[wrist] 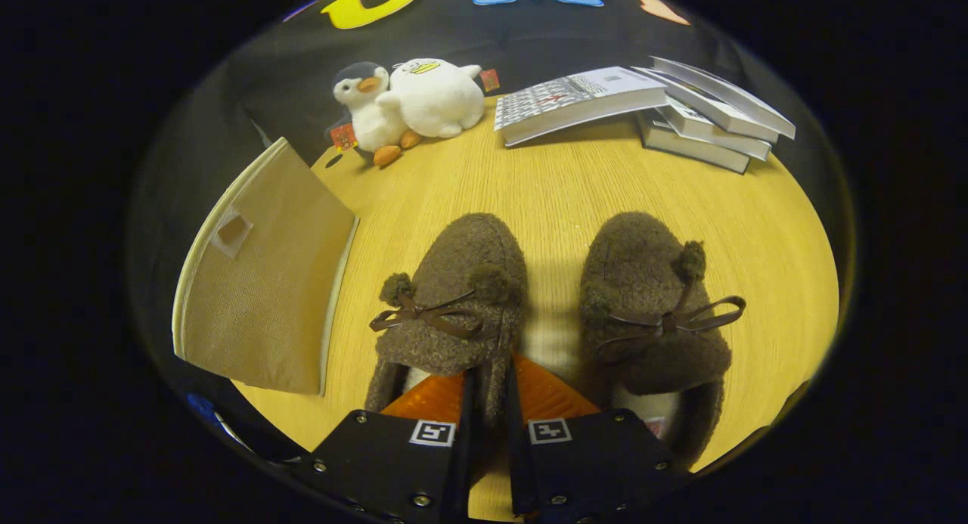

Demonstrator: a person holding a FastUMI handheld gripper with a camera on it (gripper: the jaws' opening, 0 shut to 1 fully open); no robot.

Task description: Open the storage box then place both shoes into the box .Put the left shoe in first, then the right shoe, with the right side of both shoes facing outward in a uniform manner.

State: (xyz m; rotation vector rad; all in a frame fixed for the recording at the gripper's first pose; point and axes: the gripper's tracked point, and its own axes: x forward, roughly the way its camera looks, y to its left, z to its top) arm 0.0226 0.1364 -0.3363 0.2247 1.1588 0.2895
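The tool (pixel 490 384) is clamped on the inner side wall of the left slipper (pixel 454 305); the right slipper (pixel 654 312) sits just beside. The fuzzy wall may slip free during lifting toward the storage box (pixel 265 282).

Table (pixel 575 184): shoes (pixel 454 297), books (pixel 681 108), toys (pixel 408 104).
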